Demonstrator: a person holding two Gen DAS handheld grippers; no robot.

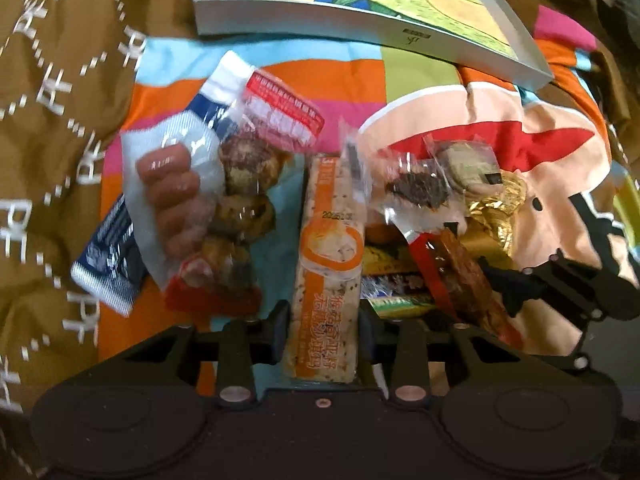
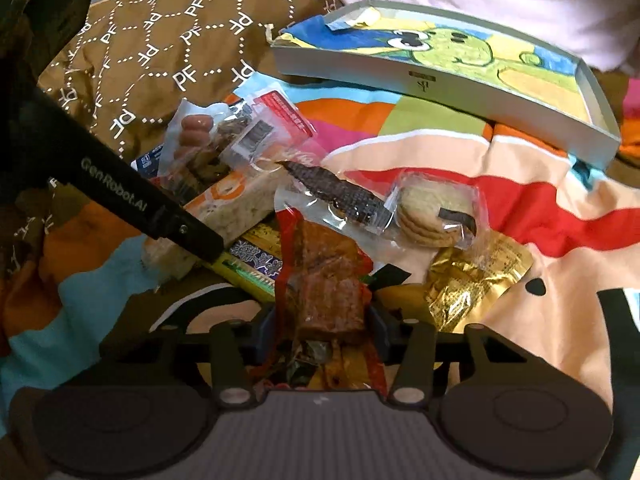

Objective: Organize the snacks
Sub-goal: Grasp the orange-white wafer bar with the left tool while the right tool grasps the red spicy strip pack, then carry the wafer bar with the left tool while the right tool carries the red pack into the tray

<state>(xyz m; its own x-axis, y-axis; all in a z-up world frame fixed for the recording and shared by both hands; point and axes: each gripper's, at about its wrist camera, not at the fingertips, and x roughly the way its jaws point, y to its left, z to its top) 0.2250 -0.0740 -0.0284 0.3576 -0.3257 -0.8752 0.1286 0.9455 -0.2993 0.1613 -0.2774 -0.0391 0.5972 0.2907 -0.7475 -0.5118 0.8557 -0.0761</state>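
Both grippers are down in the snack pile on a bright cartoon-print blanket [image 2: 460, 152].

Left gripper [image 1: 325, 336]: jaws narrowed onto an orange-and-white cereal bar [image 1: 328, 264], pads pressing its two long sides near the lower end. The bar runs lengthwise away from the camera, its far end among the other packets. In the right wrist view the same bar [image 2: 236, 204] lies tilted, with one black finger [image 2: 188, 232] of the left gripper against it.

Right gripper [image 2: 325, 332]: jaws narrowed onto a red packet with a brown meat strip [image 2: 324, 280] inside — pads on both edges of the packet, near its lower end. The same packet [image 1: 460, 280] shows in the left wrist view, just right of the cereal bar.

Around the two held items:
- sausage pack [image 1: 172, 192], clear wrap, left of the bar
- pack of brown meatballs [image 1: 244, 192], touching the sausage pack
- dark blue packet [image 1: 108, 264], partly under the sausages
- clear pack with a dark dried piece [image 2: 336, 196], just beyond the meat strip
- round biscuits in clear wrap [image 2: 436, 212], beside that
- crumpled gold wrapper [image 2: 472, 280], near the biscuits

Shallow white box [image 2: 440, 80] with a cartoon picture inside lies at the far edge of the blanket, well apart from the pile — no snacks visible in it. Brown patterned cloth [image 2: 180, 40] to the far left.
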